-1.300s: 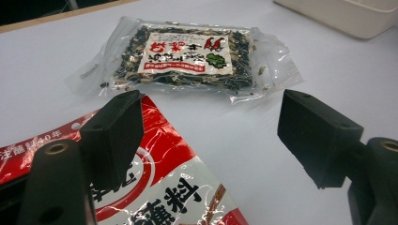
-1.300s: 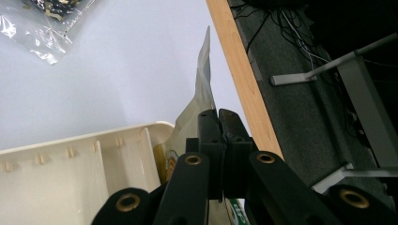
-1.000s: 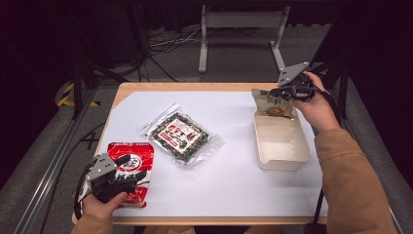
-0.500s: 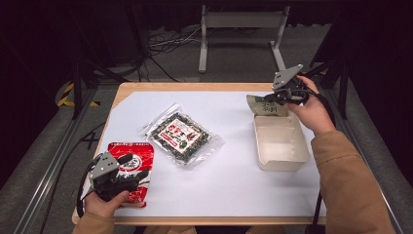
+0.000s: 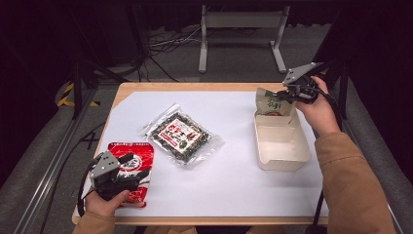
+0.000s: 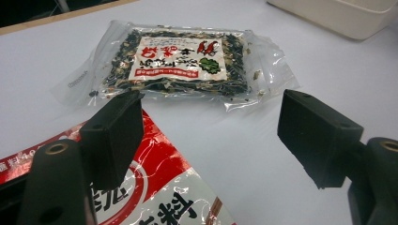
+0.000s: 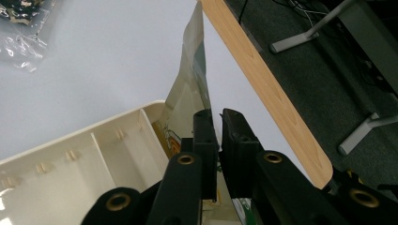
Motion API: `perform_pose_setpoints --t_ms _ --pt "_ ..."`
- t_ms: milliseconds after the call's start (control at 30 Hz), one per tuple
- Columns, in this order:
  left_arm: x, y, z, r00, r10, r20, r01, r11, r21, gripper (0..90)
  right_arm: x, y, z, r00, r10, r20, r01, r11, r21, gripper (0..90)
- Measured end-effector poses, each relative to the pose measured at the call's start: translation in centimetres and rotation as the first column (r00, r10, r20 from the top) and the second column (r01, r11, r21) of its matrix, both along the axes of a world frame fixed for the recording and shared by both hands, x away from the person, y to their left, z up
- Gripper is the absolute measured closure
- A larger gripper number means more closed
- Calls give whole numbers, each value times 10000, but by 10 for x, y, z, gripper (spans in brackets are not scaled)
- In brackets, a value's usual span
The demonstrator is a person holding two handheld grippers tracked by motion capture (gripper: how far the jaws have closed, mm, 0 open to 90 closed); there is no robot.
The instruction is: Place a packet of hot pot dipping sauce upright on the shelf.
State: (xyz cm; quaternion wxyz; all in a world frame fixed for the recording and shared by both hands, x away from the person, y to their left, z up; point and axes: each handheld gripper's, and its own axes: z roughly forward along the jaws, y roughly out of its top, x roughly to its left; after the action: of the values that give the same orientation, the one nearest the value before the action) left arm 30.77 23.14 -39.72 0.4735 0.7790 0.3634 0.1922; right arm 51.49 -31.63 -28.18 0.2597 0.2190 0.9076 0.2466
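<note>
Your right gripper [image 5: 287, 95] is at the far right of the table [image 5: 195, 87], above the far end of the cream plastic tray [image 5: 281, 146]. Its jaws are pinched together on the edge of a pale green-beige pouch [image 5: 272, 103]; in the right gripper view the pouch [image 7: 192, 93] stands up between the two black jaws, nearly upright, with its lower part reaching down into the tray [image 7: 70, 154] at the tray's far wall. The tray sits on the white sheet [image 5: 229, 180] near the right edge of the table, and it has low ribs on its inner wall.

Your left gripper [image 5: 127, 171] is at the near left corner, resting over the red snack bag [image 5: 134, 153]. Its jaws stand wide apart with nothing between them. In the left gripper view the left jaw sits above the red snack bag [image 6: 164, 187], the right jaw above bare white sheet [image 6: 244, 154].

The clear seaweed packet [image 5: 181, 134] lies flat mid-table, between the red bag and the tray, just beyond the red bag and apart from it. In the left gripper view the packet [image 6: 178, 65] lies just ahead of the jaws, its red and white label facing up.

The wooden table edge [image 7: 263, 93] runs beside the pouch in the right gripper view.
</note>
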Motion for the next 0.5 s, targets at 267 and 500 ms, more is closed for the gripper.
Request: perform_pose_setpoints --t_ms 267,500 --pt "3 0 1 10000 -70 41 70 10000 -23 235 -4 -1 3 9979 -596 258 581 9968 546 635" --pt "8 -1 2 9999 -119 42 119 9999 -38 218 -14 -7 8 9935 -985 575 913 9889 1170 437"
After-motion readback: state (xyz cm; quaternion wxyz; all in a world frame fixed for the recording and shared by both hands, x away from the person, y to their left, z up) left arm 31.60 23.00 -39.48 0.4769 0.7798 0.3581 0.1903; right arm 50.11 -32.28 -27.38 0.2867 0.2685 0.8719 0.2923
